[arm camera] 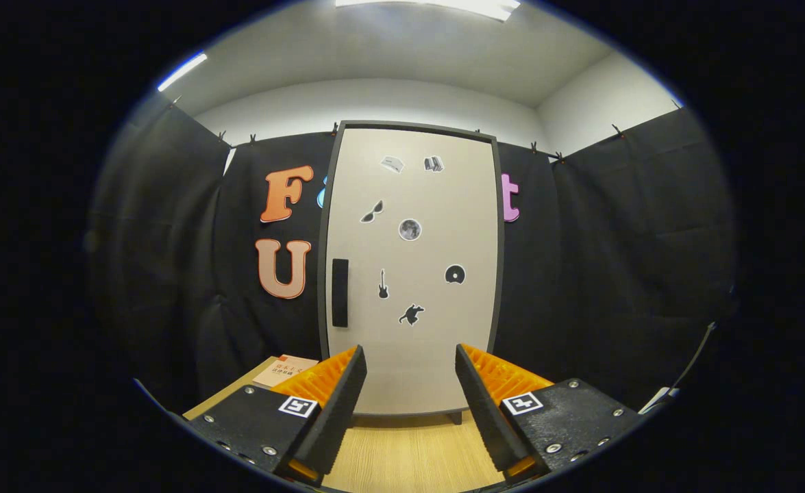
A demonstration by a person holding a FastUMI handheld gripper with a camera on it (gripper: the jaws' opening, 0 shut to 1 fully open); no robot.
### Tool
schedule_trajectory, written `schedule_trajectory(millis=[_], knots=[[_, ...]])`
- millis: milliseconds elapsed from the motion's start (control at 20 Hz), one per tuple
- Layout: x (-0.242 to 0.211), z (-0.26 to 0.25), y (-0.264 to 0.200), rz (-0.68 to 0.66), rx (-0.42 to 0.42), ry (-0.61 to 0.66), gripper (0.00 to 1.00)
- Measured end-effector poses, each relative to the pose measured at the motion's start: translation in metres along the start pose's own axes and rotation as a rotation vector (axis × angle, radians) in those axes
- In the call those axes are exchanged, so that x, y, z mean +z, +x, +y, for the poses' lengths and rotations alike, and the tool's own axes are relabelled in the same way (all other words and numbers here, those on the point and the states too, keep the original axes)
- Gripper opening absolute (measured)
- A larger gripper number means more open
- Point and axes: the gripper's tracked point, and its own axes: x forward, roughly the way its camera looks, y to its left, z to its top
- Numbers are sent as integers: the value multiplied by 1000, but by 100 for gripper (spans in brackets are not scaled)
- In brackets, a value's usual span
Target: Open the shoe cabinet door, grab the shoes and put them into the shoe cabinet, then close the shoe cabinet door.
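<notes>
Dead ahead at twelve o'clock, the shoe cabinet door [412, 274] stands closed; the gripper [410, 373] hangs wide, empty, above the surface [409, 452].

Wooden floor [409, 459] carries the shoe cabinet [412, 274] and a book [284, 370].

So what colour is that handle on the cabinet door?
Black, a vertical bar handle on the pale door, in the gripper view. Gripper open.
</notes>
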Motion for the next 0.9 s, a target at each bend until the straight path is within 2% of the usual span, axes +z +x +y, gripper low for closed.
schedule_trajectory(millis=[900], knots=[[-1,7,-1,6,16,0,85]])
